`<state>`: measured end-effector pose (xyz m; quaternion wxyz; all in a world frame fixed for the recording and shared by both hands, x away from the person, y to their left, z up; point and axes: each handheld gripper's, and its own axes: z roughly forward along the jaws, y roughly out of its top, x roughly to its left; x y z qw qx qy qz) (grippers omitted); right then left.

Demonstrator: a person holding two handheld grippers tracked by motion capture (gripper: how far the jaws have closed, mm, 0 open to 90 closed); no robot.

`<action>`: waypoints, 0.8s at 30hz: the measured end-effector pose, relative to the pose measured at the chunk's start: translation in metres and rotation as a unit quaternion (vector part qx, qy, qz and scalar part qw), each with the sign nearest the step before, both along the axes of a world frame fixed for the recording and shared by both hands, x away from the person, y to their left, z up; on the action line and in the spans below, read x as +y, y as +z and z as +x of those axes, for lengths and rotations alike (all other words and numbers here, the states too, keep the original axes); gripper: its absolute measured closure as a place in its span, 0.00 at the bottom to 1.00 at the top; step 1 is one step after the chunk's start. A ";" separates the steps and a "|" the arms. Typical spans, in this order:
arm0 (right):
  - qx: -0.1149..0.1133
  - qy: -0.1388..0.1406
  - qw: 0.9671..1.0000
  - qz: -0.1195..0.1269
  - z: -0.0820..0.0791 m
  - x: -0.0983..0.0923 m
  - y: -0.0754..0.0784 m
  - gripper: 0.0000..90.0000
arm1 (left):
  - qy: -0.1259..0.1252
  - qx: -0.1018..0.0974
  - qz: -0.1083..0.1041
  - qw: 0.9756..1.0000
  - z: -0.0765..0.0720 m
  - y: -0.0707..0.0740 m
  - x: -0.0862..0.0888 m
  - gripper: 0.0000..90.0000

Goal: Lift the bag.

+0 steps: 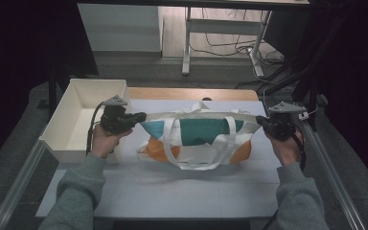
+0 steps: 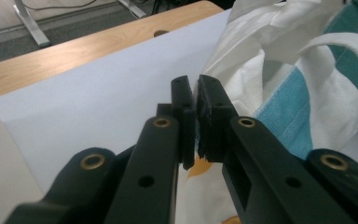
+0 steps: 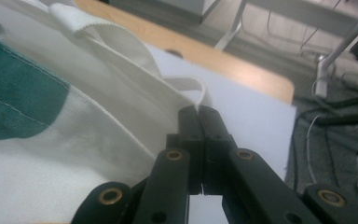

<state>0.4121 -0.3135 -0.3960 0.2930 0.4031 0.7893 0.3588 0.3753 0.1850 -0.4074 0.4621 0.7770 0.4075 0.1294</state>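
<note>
Bag (image 1: 196, 139) gripped at both top corners, left tongs (image 1: 141, 116) and right tongs (image 1: 260, 121) each clamped on its rim, stretched taut over the counter (image 1: 172, 187) just right of the bin (image 1: 84, 86); still to be laid flat or folded, probably.

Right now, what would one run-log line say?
left gripper: shut on tote bag left corner | right gripper: shut on right corner | bag stretched between them above table
</note>
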 end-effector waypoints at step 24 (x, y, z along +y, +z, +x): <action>-0.044 0.027 0.996 0.069 -0.023 0.016 -0.008 0.47 | 0.008 -0.053 -0.007 0.999 -0.032 0.011 -0.008 0.38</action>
